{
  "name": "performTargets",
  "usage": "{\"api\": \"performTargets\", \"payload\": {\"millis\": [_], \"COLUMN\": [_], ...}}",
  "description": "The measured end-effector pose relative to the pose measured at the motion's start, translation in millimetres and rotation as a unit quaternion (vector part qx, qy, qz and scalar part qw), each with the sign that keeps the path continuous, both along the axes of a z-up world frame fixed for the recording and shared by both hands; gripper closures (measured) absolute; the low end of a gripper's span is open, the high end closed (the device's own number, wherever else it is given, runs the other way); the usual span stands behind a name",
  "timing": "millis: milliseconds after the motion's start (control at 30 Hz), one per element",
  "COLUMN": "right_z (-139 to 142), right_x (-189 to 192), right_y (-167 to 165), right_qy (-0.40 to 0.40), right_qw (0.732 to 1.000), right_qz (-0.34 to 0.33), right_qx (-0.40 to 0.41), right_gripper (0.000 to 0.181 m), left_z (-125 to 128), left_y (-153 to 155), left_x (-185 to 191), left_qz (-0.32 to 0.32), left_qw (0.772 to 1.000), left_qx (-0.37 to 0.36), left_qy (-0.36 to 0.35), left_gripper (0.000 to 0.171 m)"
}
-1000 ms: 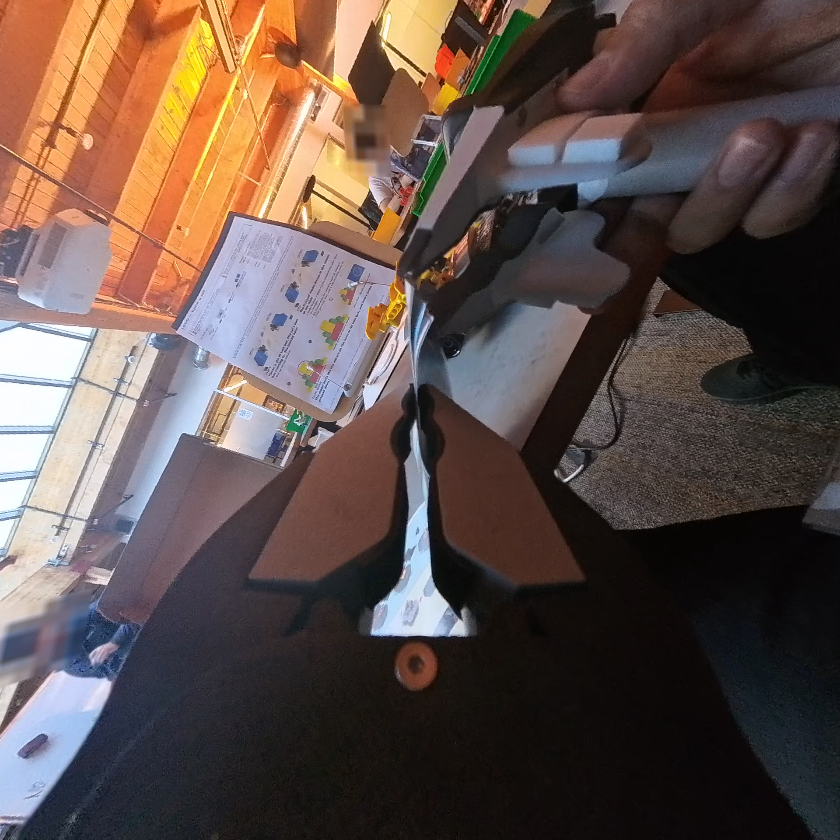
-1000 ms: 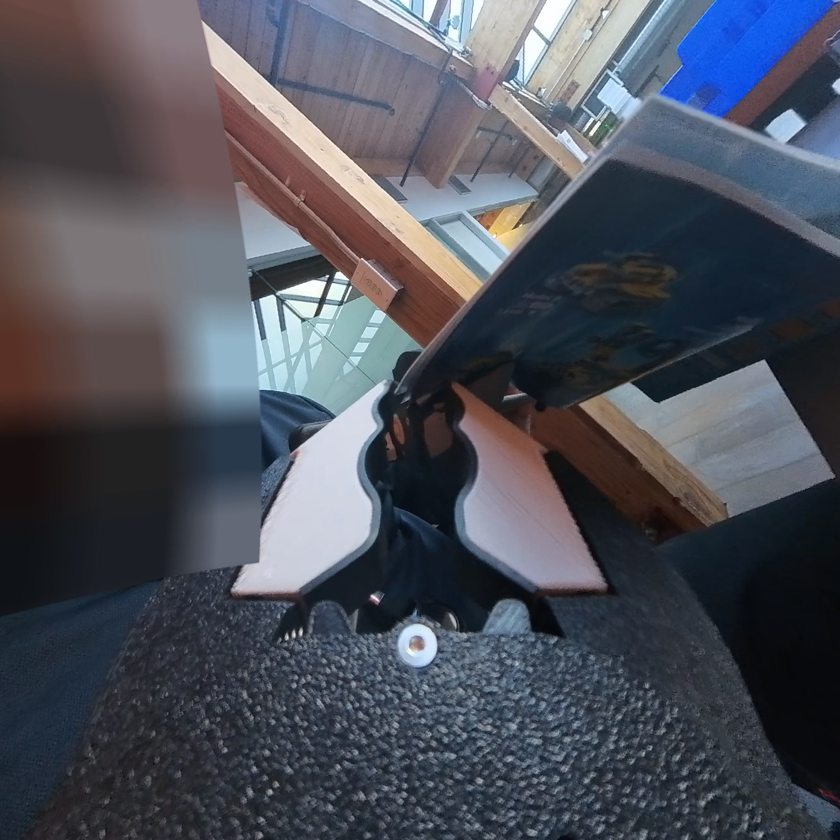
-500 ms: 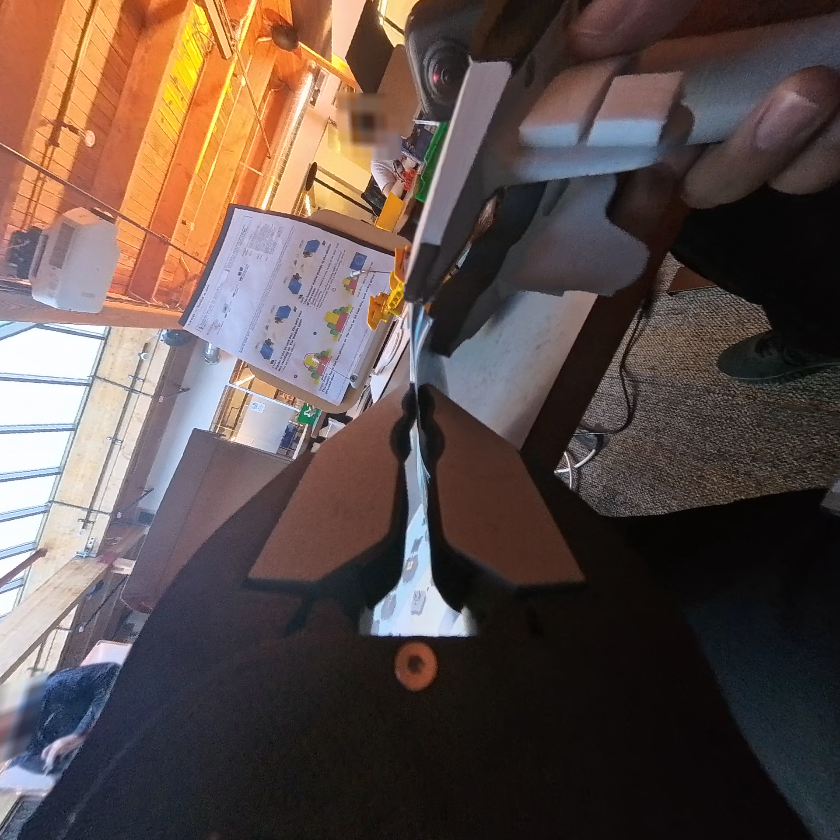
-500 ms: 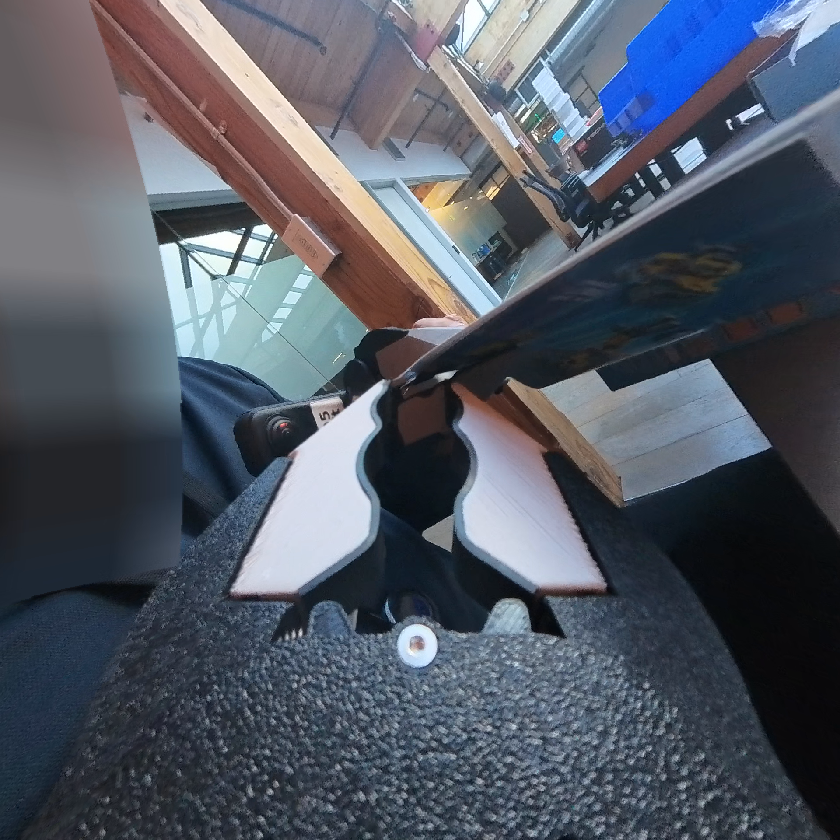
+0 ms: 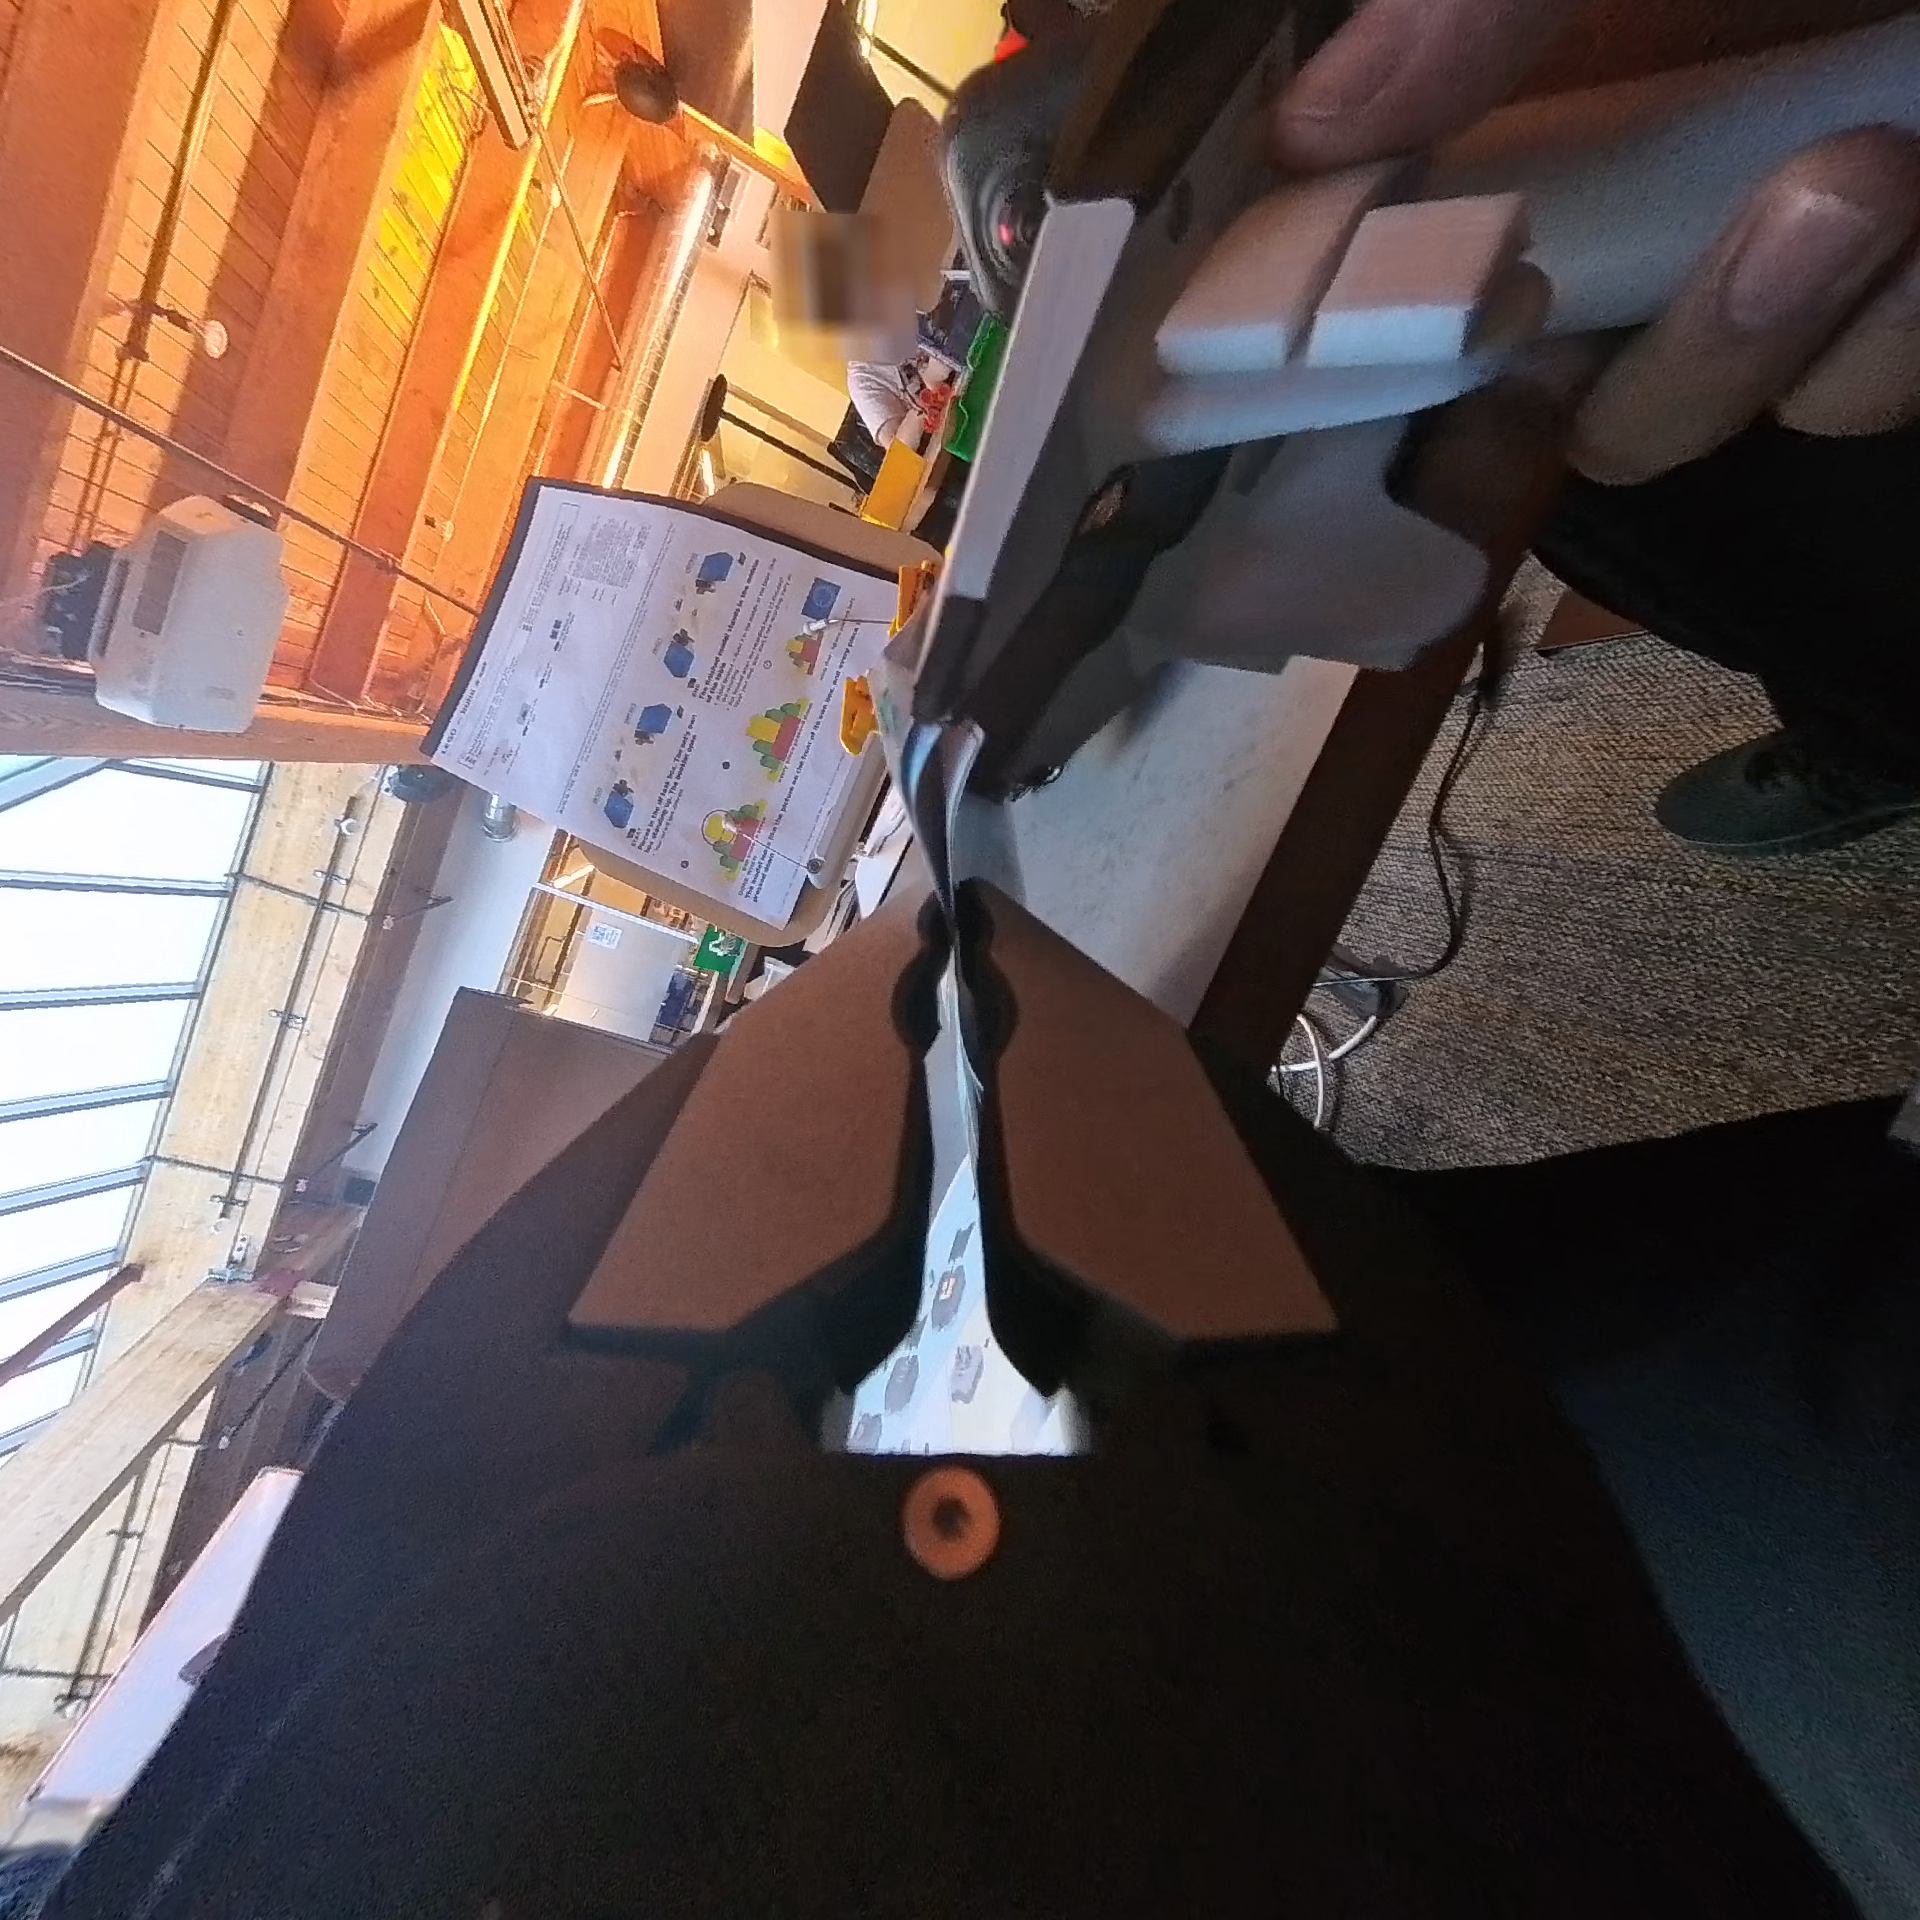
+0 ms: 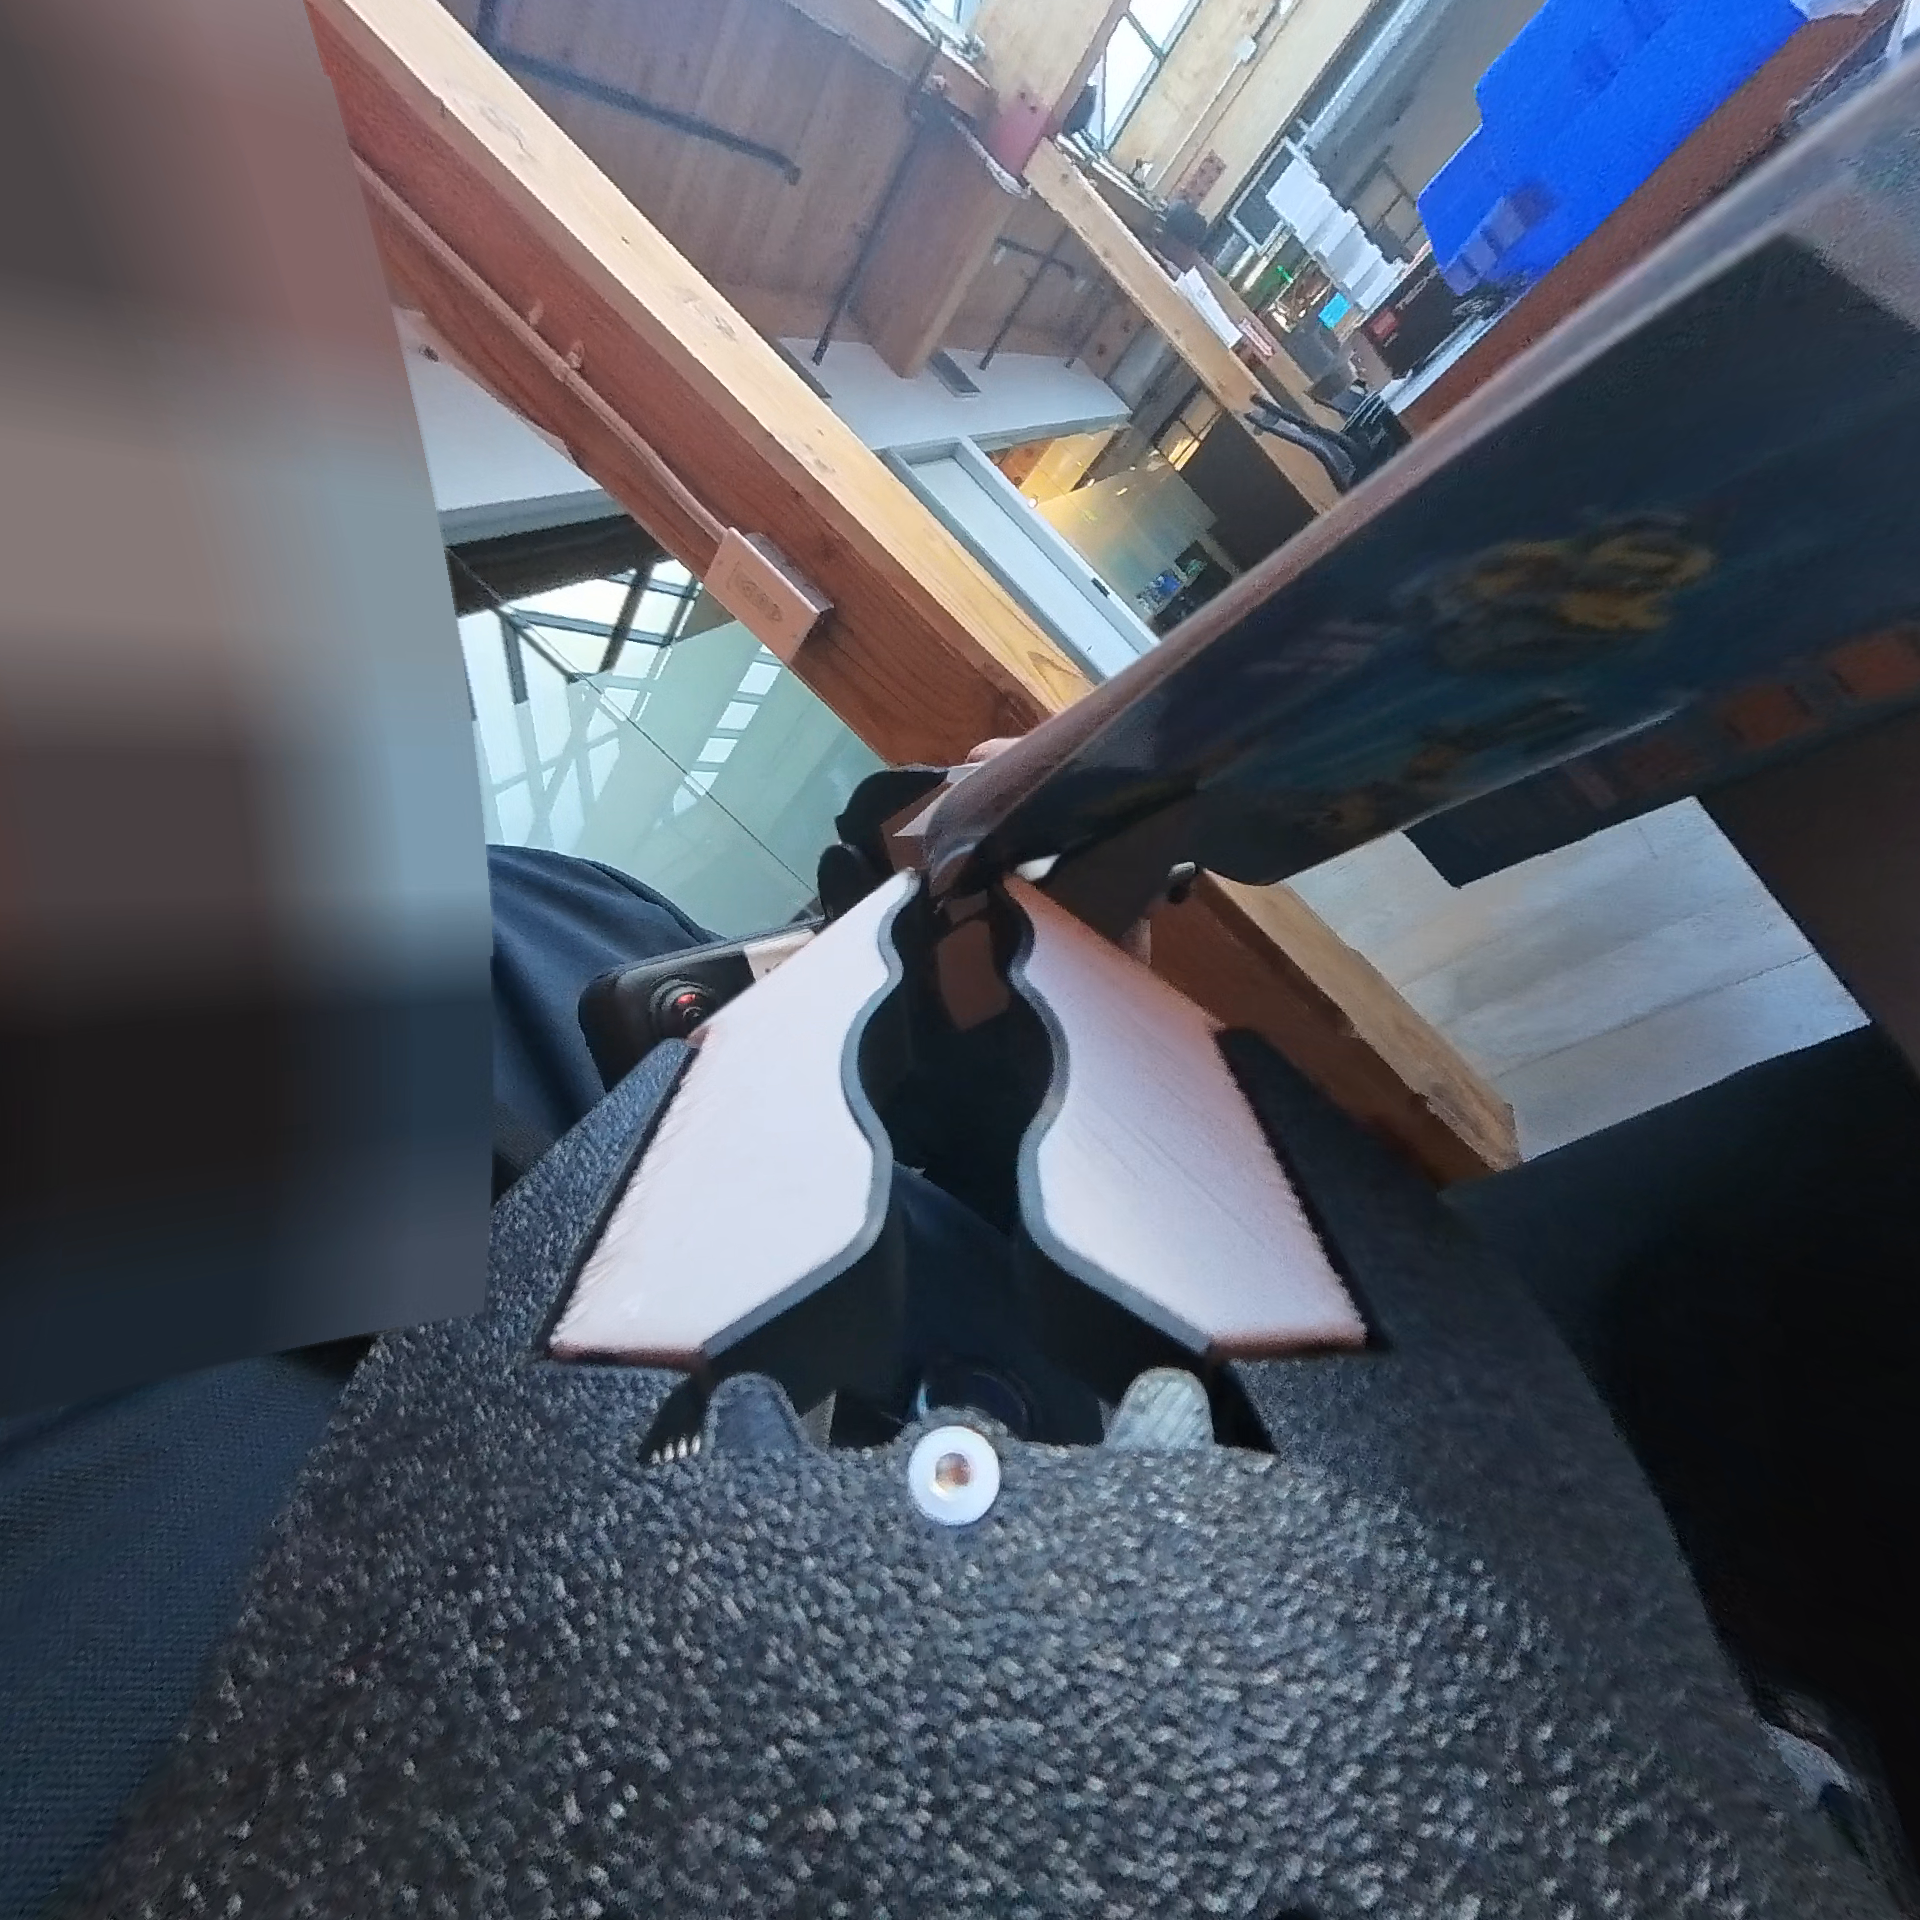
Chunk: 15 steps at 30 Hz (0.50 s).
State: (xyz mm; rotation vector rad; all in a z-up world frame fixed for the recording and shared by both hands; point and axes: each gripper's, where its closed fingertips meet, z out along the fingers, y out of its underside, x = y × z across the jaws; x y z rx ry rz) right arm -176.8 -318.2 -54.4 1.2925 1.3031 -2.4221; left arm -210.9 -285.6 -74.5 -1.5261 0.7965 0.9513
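Pinching a thin printed booklet (image 5: 940,821) edge-on between both tongs, my left gripper (image 5: 954,920) and right gripper (image 6: 961,883) are closed on its pages near each other, seemingly to part them, beside a white table (image 5: 1174,821) and an illustrated instruction sheet (image 5: 665,696).

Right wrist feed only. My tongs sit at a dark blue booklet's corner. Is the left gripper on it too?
Observer: Yes. The left gripper has its tongs shut on the booklet along its page edge.
Operator: Anything beyond it?
Observer: A printed instruction sheet stands propped up behind.
Operator: What holds the right gripper?
Observer: A bare hand wraps its handle.
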Motion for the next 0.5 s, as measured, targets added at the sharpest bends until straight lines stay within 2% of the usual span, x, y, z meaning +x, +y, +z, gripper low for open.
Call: {"api": "performTargets", "payload": {"millis": [167, 500], "right_z": [2.1, 2.2], "right_x": [1.5, 1.6], "right_y": [-0.7, -0.7], "right_qy": [0.001, -0.008], "right_qw": [1.0, 0.998], "right_qz": [0.008, 0.024], "right_qx": [-0.018, -0.062], "right_gripper": [0.179, 0.18], "left_z": [0.5, -1.1], "left_y": [-0.8, -0.8], "left_x": [-1.7, -1.6], "left_qz": [0.004, 0.005], "left_qw": [1.0, 1.0], "left_qx": [0.001, 0.001], "left_qy": [0.005, 0.02], "left_gripper": [0.171, 0.171]}}
